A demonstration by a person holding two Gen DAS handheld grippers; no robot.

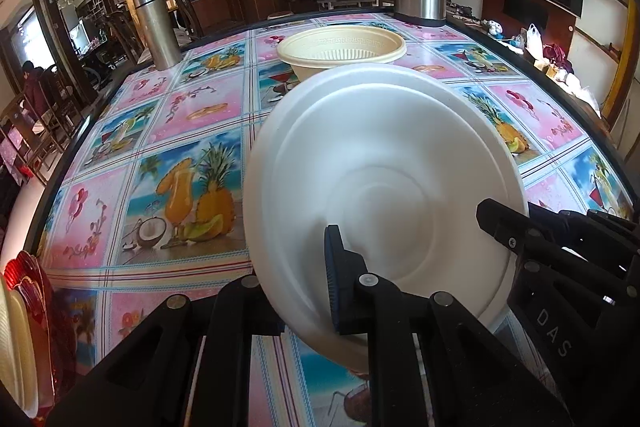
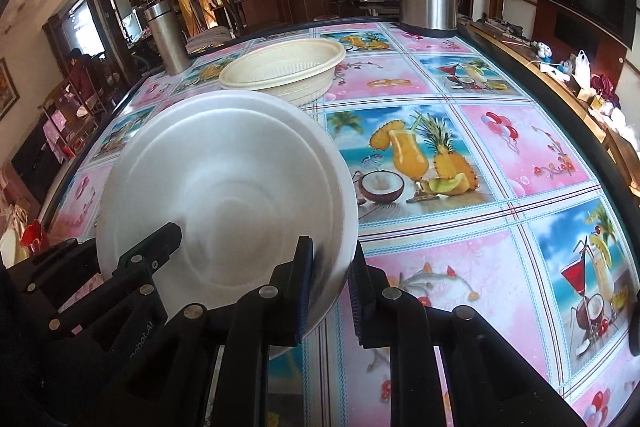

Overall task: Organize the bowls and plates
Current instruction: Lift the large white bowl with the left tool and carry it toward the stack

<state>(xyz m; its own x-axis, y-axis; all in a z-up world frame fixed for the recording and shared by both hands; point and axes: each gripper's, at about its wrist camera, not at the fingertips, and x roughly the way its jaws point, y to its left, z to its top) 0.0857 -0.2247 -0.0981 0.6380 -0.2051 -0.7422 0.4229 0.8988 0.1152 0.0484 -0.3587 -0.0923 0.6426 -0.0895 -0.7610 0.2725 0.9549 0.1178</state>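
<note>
progress: early, nothing stacked | white bowl (image 1: 384, 163) clamped at opposite rims by left hand-held gripper (image 1: 316, 291) and right hand-held gripper (image 2: 330, 291), near beige bowl (image 2: 282, 71) | left: nest together

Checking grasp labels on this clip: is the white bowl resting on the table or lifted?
Lifted and tilted. Both hand-held grippers pinch the white bowl by opposite rim edges, and tablecloth shows beneath its lower edge.

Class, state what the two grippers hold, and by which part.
Both hold the white bowl by its rim: left gripper at one side, right gripper at the opposite.
</note>
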